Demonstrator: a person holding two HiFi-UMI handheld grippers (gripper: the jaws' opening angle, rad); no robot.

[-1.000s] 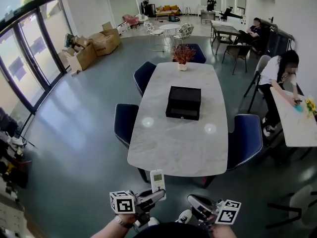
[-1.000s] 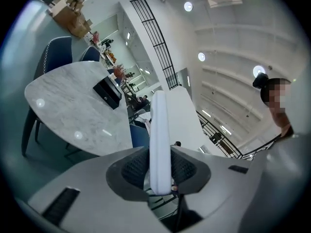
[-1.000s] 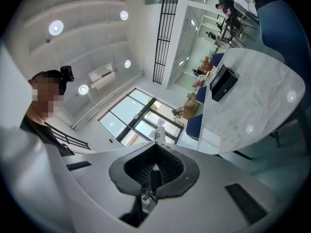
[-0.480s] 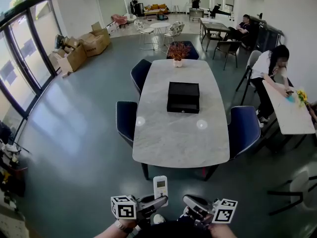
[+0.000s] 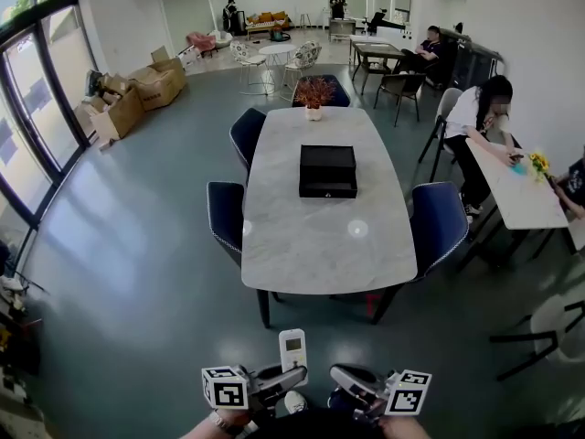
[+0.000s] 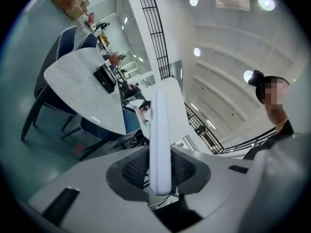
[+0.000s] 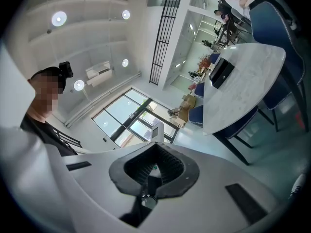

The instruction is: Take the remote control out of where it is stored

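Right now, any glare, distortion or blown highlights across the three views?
Head view: the fisheye bows the windows, and two lamp reflections glare on the marble table. Left gripper view: the corners are darkly vignetted, the ceiling lamps bloom, and the remote, edge-on and close to the lens, is nearly washed-out white. Right gripper view: same vignette and lamp bloom.

Daylight is pouring in through the tall windows (image 5: pixel 37 80) on the left, and ceiling lights (image 6: pixel 194 0) are glaring off the marble table (image 5: pixel 320 245). Fisheye bending is darkening every corner. The remote control (image 6: pixel 159 140) is looking soft, perhaps out of focus.
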